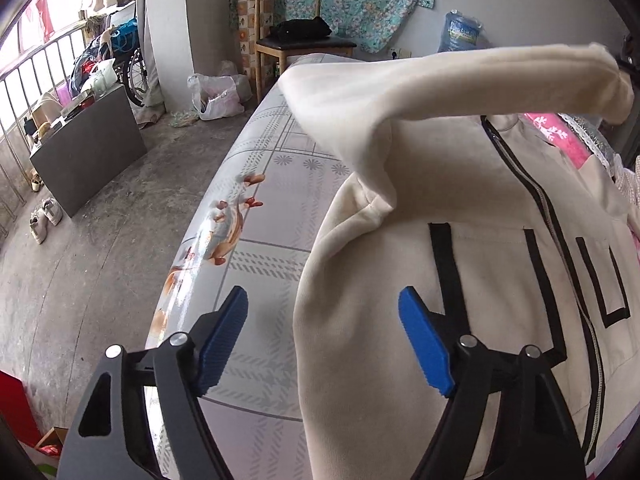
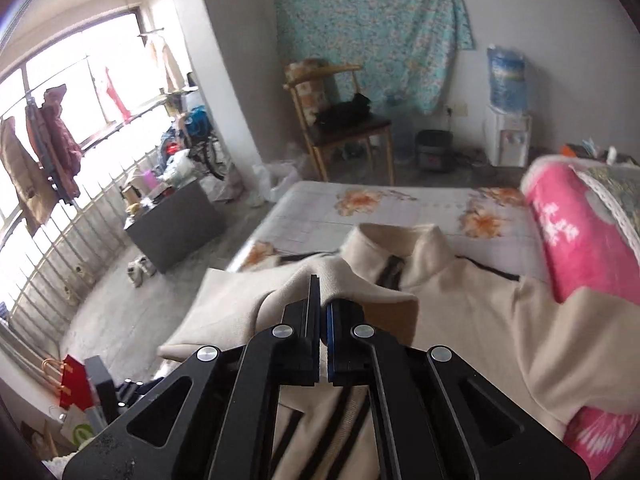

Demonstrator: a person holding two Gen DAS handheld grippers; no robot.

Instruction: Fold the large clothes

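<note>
A cream zip-up jacket (image 1: 460,208) with black trim lies front up on the bed. My left gripper (image 1: 322,316) is open and empty, hovering over the jacket's left hem edge. One sleeve (image 1: 440,84) is lifted and stretched across above the body toward the right. In the right wrist view my right gripper (image 2: 322,292) is shut on that sleeve (image 2: 280,292), holding it above the jacket (image 2: 460,312), whose collar (image 2: 396,244) points away.
The bed has a glossy floral plaid cover (image 1: 264,208), its edge to the left. A pink blanket (image 2: 568,232) lies along the jacket's right. A wooden chair (image 2: 340,120), dark cabinet (image 1: 88,148), shoes (image 1: 44,216) and bags stand on the floor.
</note>
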